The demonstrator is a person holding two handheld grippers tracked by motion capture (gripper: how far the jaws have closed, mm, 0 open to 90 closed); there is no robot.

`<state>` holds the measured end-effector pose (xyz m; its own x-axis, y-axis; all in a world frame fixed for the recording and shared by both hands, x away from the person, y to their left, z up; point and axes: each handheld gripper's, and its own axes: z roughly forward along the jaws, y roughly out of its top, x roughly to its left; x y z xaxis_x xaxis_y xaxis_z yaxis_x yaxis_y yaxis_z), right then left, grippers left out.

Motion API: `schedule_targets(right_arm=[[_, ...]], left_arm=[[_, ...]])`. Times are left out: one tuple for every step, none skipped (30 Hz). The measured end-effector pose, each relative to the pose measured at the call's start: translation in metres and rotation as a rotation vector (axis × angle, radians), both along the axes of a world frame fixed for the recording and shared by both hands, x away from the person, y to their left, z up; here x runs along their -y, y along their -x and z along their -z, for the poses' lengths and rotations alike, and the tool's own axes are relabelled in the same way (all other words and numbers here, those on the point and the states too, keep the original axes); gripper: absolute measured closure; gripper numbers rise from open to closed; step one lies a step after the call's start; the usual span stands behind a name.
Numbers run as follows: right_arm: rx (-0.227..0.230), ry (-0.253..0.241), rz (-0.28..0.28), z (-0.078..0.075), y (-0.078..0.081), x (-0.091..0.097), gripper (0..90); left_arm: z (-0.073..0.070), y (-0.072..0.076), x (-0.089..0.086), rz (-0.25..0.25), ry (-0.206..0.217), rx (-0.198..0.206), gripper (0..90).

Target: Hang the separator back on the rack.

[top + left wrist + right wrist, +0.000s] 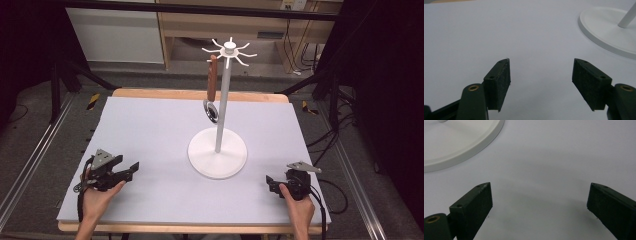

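A white hook stand [218,150] rises from a round base in the middle of the table. From one of its top hooks hangs a utensil [212,80] with a brown wooden handle and a shiny metal head. My left gripper [131,170] rests low at the front left of the pale mat, jaws apart with nothing between them. In the left gripper view, the left gripper [541,62] faces bare mat, with the stand's base [604,27] at the upper right. My right gripper [270,182] lies at the front right, open and empty. The right gripper [540,186] has the base [454,142] at its upper left.
The pale mat [150,130] covers a wooden table [200,94]. Dark tripod legs [75,70] and cables stand on the floor to both sides, and a wooden cabinet [250,25] is behind.
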<state>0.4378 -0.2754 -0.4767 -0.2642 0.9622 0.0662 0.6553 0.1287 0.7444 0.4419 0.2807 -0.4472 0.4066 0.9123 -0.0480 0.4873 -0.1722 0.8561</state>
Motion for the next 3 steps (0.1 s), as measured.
schedule_targets(right_arm=[[0.000,0.005,0.000,0.0000,0.0000,0.0003,6.7],[-0.001,0.005,0.001,0.0000,0.0000,0.0004,6.7],[0.000,0.003,0.002,0.0000,-0.0001,0.0003,6.7]], left_arm=[[0.0000,0.0006,-0.0023,-0.007,0.000,0.000,30.4],[0.0000,0.0006,-0.0023,-0.007,0.000,0.000,30.2],[0.0007,0.0011,-0.0046,-0.014,0.000,0.000,30.0]])
